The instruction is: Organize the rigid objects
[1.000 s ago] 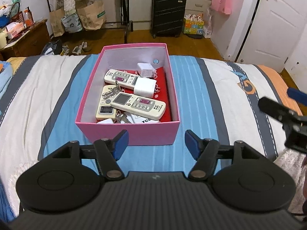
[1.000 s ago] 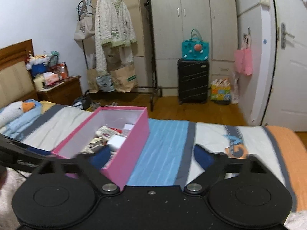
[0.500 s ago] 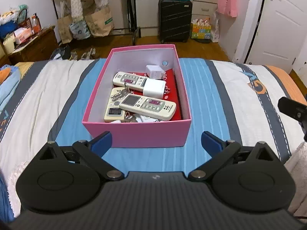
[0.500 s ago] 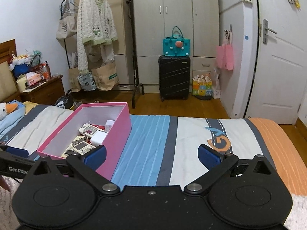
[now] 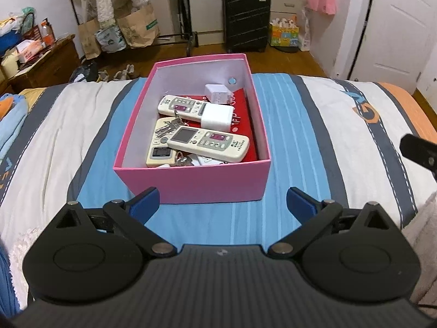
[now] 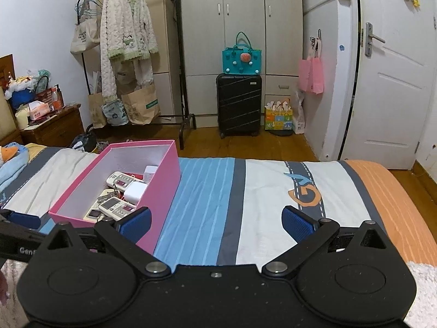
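The pink box (image 5: 191,183) sat on the blue stripe of the bed (image 5: 314,142), toward the bed's far edge, its long axis running away from the left claw (image 5: 222,201) toward the floor beyond. It lay straight ahead of that claw, whose jaws had just been opening and stood spread wide with nothing between them, the near wall of the box just beyond the blue pads. Inside, the upper remote (image 5: 181,106) lay crosswise near the far end; the lower remote (image 5: 209,143) lay crosswise nearer the front wall, tilted slightly toward the right side; a white charger (image 5: 217,117) rested between them, a smaller plug (image 5: 217,93) sat by the far wall, and keys (image 5: 168,128) lay at the left, over a third remote (image 5: 159,147). The right claw (image 6: 215,222) was also spread and empty, pointed at bare bedcover with the box off to its left. The left claw was therefore judged the better placed, though any remote's long axis ran parallel to its jaw gap, so a wrist turn would probably be needed.
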Tool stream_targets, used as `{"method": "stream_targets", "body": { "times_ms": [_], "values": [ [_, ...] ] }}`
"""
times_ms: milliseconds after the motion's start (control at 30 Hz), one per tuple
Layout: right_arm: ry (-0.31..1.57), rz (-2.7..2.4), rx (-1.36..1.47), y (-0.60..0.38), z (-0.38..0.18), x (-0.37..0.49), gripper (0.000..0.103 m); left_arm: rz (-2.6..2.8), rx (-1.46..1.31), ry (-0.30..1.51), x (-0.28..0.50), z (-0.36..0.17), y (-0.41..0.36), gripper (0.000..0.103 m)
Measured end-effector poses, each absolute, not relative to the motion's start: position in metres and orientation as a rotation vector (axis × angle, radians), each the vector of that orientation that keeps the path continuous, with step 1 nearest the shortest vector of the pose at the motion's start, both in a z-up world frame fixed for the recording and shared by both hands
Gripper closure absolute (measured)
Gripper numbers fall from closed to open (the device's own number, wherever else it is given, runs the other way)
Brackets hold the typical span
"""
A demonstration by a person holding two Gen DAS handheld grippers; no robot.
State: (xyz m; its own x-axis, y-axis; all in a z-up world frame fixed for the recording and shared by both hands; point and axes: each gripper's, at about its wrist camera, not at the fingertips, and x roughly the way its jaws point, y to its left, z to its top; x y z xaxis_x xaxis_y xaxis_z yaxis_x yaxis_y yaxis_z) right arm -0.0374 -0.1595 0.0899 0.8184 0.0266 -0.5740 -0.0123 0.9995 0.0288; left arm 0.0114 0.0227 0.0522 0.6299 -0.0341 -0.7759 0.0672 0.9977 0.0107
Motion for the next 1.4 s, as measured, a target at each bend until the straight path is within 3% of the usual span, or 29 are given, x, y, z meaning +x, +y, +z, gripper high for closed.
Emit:
{"method": "stream_targets", "body": {
  "times_ms": [667, 1400],
  "values": [
    [0.489, 0.033, 0.059, -0.156, 0.065, -0.054, 0.0, -0.018, 0.068, 0.833, -0.002, 0.036, 0.027, 0.002],
    [0.576, 0.017, 0.005, -0.144, 0.054, -0.053, 0.0, -0.037, 0.049, 0.792, -0.006, 0.019, 0.023, 0.002]
  ]
}}
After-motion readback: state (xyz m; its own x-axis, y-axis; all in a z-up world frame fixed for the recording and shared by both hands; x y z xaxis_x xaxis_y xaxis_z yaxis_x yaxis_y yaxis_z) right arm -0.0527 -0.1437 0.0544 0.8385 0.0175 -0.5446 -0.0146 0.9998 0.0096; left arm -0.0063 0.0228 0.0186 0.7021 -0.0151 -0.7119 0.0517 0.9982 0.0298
